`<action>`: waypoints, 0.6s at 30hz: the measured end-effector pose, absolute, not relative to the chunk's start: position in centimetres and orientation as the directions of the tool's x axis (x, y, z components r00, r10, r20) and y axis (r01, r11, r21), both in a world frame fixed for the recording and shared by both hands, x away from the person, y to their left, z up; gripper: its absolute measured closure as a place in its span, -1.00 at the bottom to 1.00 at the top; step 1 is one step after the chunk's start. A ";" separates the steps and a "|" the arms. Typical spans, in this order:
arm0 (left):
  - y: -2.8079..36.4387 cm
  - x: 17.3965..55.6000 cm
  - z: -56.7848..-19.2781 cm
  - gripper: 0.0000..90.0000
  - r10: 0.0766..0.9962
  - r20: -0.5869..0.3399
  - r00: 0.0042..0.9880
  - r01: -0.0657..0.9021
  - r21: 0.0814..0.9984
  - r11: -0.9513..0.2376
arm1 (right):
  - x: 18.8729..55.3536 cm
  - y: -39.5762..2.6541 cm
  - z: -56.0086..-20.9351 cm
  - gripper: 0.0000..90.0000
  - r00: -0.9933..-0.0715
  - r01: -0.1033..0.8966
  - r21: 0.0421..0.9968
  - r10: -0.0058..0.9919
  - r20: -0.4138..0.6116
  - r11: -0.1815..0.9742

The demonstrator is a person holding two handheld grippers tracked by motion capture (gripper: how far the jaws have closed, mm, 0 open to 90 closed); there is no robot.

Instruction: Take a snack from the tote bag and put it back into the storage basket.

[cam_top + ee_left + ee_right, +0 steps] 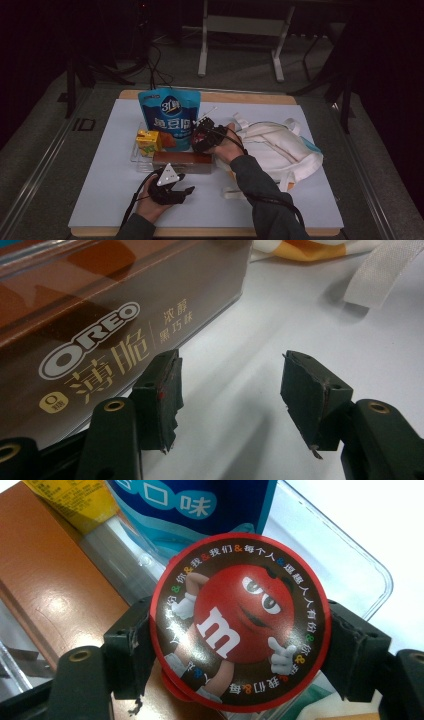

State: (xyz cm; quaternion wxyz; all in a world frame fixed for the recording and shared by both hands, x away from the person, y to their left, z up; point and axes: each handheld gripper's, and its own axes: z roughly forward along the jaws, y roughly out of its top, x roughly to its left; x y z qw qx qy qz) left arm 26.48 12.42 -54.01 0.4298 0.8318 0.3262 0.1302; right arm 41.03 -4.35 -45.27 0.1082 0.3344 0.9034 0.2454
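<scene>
Clamped edge-on between the right gripper [235,645] pads, a round red M&M's tin [239,622] hangs over the clear tray [350,560] and should be lowered level at the blue pouch's [169,117] four o'clock, while the empty left gripper [227,395] gapes beside the Oreo box [100,315].
</scene>
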 end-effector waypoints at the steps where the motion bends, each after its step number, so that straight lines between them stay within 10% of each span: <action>1: 12.4 26.5 -54.0 -0.08 0.655 -0.065 0.753 0.431 0.800 -0.417 | 41.0 -4.3 -45.3 -0.44 -0.752 0.552 0.516 0.659 -0.033 0.655; 18: 12.4 26.5 -54.0 -0.08 0.654 -0.063 0.754 0.431 0.799 -0.420 | 40.9 -4.3 -45.5 -0.45 -0.740 0.557 0.529 0.671 -0.033 0.640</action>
